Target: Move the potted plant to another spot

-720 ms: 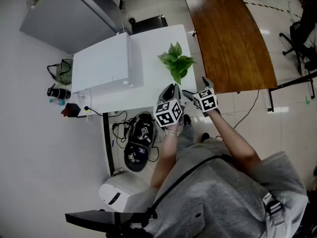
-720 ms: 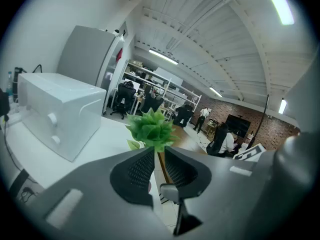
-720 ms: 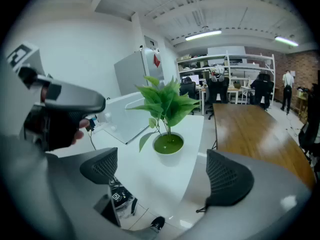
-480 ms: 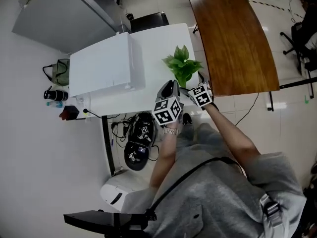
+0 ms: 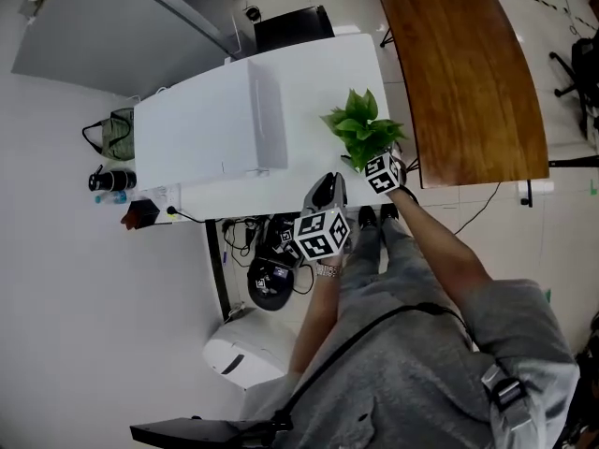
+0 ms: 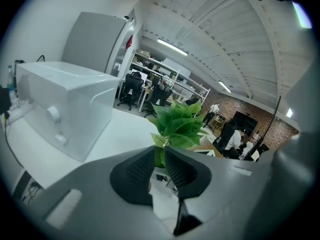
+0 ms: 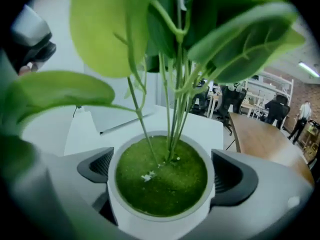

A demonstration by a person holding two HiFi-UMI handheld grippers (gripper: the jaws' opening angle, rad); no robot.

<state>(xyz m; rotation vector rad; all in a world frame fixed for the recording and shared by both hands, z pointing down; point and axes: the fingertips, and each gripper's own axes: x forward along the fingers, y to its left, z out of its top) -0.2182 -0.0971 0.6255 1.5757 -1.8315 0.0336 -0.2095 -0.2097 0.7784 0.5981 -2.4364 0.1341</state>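
Observation:
The potted plant (image 5: pixel 363 131), green leaves in a round white pot (image 7: pixel 160 211), stands near the right front corner of the white table (image 5: pixel 309 73). My right gripper (image 5: pixel 369 163) is at the pot under the leaves. In the right gripper view its jaws stand wide, one dark pad (image 7: pixel 97 166) on each side of the pot rim, close to it, with no squeeze visible. My left gripper (image 5: pixel 327 183) hovers by the table's front edge, left of the plant. Its jaws (image 6: pixel 159 166) are nearly together with nothing between them, and the plant (image 6: pixel 177 124) shows beyond them.
A large white box (image 5: pixel 211 124) fills the table's left half. A brown wooden table (image 5: pixel 459 64) stands close on the right. Dark bags and cables (image 5: pixel 271 279) lie under the table's front edge, with a white bin (image 5: pixel 248 354) nearby. Bottles (image 5: pixel 112 181) stand on the floor at left.
My right gripper has moved forward from the table's edge to the plant, so the pot now sits between its jaws. The left gripper has stayed by the front edge.

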